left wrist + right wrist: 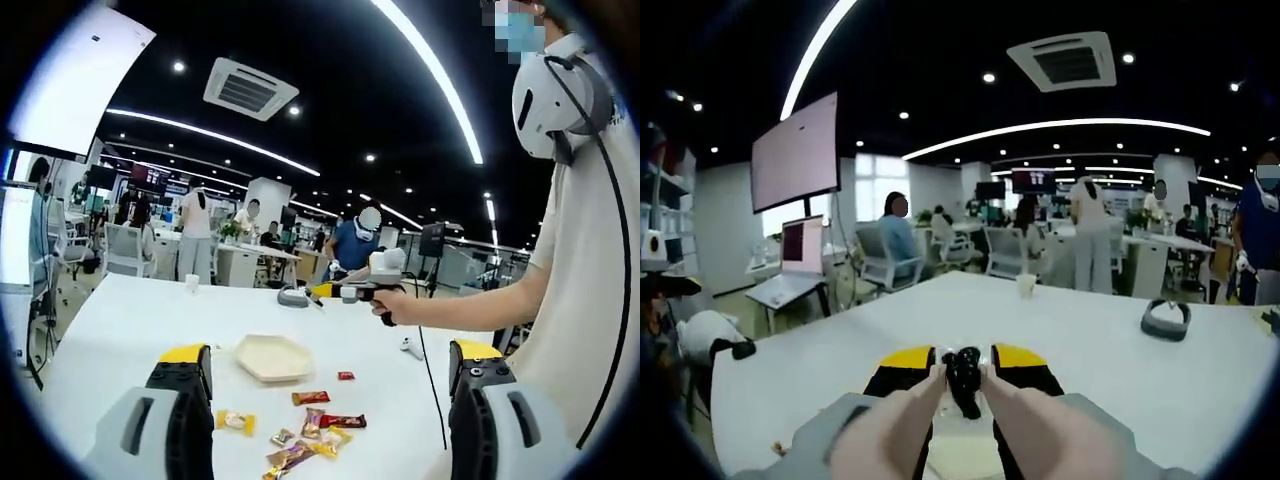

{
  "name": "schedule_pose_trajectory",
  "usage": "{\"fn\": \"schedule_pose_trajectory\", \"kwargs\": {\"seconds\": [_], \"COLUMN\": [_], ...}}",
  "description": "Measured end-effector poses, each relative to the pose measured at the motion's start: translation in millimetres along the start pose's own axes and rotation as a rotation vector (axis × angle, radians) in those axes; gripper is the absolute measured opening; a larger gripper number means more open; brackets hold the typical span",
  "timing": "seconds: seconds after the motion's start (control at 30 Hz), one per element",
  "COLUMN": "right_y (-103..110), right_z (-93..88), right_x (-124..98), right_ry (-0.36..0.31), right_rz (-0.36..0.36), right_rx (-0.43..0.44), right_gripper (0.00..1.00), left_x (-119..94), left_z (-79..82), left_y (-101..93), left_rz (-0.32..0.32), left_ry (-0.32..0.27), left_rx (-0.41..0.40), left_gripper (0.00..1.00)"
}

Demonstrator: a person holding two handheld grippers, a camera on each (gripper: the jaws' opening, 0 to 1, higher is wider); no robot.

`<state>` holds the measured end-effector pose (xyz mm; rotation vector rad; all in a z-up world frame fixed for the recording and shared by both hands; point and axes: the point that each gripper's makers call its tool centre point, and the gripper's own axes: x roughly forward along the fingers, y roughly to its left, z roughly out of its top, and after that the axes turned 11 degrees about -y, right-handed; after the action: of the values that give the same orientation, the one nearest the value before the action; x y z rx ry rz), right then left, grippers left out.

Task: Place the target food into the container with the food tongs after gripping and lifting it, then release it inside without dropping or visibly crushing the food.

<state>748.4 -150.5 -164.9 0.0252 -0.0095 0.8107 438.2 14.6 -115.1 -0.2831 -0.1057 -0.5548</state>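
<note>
Left tool [330, 400]: jaws standing wide apart, nothing between them, hovering above the desk [130, 320] w/ the work area framed in the gap, likely staging for a pick. Right tool [962, 375]: jaws drawn narrow, closing on a small dark object [962, 378], possibly the tongs' handle end; can't confirm. In the left gripper view the right tool is also showing at approx. 2 o'clock, held out over the desk by the person's hand [385, 305], pointing away from the food, so approach not yet begun. Container [275, 357]: pale, shallow, many-sided, sitting empty just above centre. Target food: wrapped candies [305, 440] lying scattered at 6 o'clock, near the container but apart from it; one small red piece [346, 376] lying alone at its 3 o'clock. Which candy is the target: can't tell. Desk: white, matte, also carrying a paper cup [1026, 285] and a grey headset [1166, 318] at 3 o'clock in the right gripper view. Room: open-plan office, dark ceiling w/ strip lights, wall screen [795, 152], people sitting and standing at far desks.
</note>
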Motion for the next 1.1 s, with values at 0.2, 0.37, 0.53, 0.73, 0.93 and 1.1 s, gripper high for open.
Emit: {"fn": "schedule_pose_trajectory", "kwargs": {"seconds": [0.2, 0.37, 0.53, 0.73, 0.93, 1.1], "right_y": [-1.5, -2.8, -7.3, -10.2, -10.4, -14.0], "right_z": [-4.7, -12.2, -14.0, -26.1, -31.2, -37.4], "right_x": [5.8, 13.7, 23.9, 32.1, 37.2, 41.6], "right_ry": [0.003, 0.01, -0.006, 0.005, 0.011, 0.016], "right_rz": [0.027, 0.035, 0.013, 0.008, 0.02, 0.01], "right_rx": [-0.001, 0.004, 0.023, 0.036, 0.039, 0.053], "right_gripper": [0.21, 0.21, 0.21, 0.21, 0.21, 0.21], "left_x": [-8.9, -13.8, -15.7, -20.1, -26.3, -28.6], "left_z": [1.9, 15.4, 15.1, 18.7, 16.3, 13.0], "left_y": [0.4, 2.4, 2.6, 4.3, 7.2, 8.8], "left_rz": [0.055, 0.101, 0.112, 0.133, 0.173, 0.19], "left_ry": [0.003, -0.071, -0.049, -0.043, -0.05, -0.041], "left_rx": [0.027, 0.023, 0.036, 0.052, 0.055, 0.053], "left_gripper": [0.99, 0.99, 0.99, 0.99, 0.99, 0.99]}}
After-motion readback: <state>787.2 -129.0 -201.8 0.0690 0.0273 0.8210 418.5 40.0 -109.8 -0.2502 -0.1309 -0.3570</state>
